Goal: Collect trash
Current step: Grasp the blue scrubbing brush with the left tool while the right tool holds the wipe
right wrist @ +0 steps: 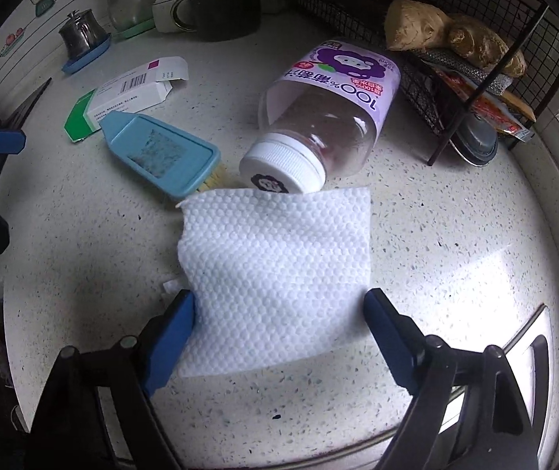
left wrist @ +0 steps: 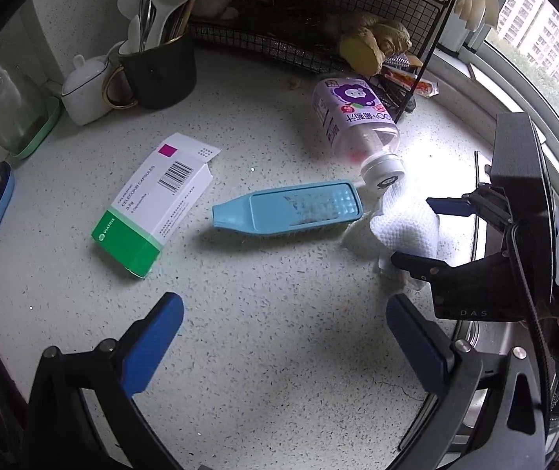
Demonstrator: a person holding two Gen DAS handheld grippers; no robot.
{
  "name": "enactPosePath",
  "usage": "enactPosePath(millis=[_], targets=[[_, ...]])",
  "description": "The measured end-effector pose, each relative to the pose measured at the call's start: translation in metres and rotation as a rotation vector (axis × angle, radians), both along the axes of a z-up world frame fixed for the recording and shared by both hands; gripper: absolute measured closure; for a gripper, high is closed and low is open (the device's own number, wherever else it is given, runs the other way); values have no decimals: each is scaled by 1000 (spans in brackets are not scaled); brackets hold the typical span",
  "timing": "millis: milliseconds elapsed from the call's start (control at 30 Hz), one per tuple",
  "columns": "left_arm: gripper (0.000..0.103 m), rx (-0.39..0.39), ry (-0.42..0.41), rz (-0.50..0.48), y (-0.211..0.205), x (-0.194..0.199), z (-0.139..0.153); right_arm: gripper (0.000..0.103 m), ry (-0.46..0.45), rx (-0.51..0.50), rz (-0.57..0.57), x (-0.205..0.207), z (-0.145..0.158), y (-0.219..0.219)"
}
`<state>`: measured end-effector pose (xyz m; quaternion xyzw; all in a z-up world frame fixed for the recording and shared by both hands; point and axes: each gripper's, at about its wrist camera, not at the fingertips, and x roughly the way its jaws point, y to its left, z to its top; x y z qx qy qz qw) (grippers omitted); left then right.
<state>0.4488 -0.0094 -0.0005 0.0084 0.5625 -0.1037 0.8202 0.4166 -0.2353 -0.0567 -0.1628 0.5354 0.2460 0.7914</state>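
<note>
A white embossed paper towel (right wrist: pixel 275 270) lies on the speckled counter (right wrist: pixel 456 235), and the open jaws of my right gripper (right wrist: pixel 279 313) stand at its left and right edges without squeezing it. An empty purple-labelled bottle (right wrist: pixel 330 105) lies on its side just behind the towel, its white cap touching it. A blue brush (right wrist: pixel 158 149) lies to the left, and an opened green and white medicine box (right wrist: pixel 122 94) lies behind it. My left gripper (left wrist: pixel 283 337) hangs open over bare counter, in front of the brush (left wrist: pixel 291 207) and the box (left wrist: pixel 154 203). The left wrist view shows the right gripper (left wrist: pixel 412 231) around the towel (left wrist: pixel 405 215).
A black wire rack (left wrist: pixel 318 19) with ginger (left wrist: pixel 373 43) stands at the back beside the bottle (left wrist: pixel 354 117). A black mug of utensils (left wrist: pixel 158 70) and a white lidded pot (left wrist: pixel 83 90) stand at the back left. A sink rim (right wrist: pixel 534 352) borders the counter at the right.
</note>
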Motion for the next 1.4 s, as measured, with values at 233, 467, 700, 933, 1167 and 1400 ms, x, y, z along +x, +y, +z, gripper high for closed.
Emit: enactPosePath(millis=[233, 467, 700, 933, 1167, 1400], targets=[[0, 0, -27, -103, -2, 1, 4, 94, 39, 59, 4, -11, 10, -1], [0, 80, -93, -291, -11, 18, 7, 95, 60, 113, -54, -21, 28, -15], [0, 147, -108, -514, -27, 46, -7, 95, 48, 147, -74, -20, 45, -24], [13, 179, -57, -675, -41, 69, -34, 95, 70, 170, -95, -24, 41, -29], [38, 232, 13, -768, -55, 80, -62, 95, 96, 174, -127, -20, 30, -31], [63, 197, 62, -774, -60, 82, -72, 95, 105, 197, -139, -17, 29, -33]])
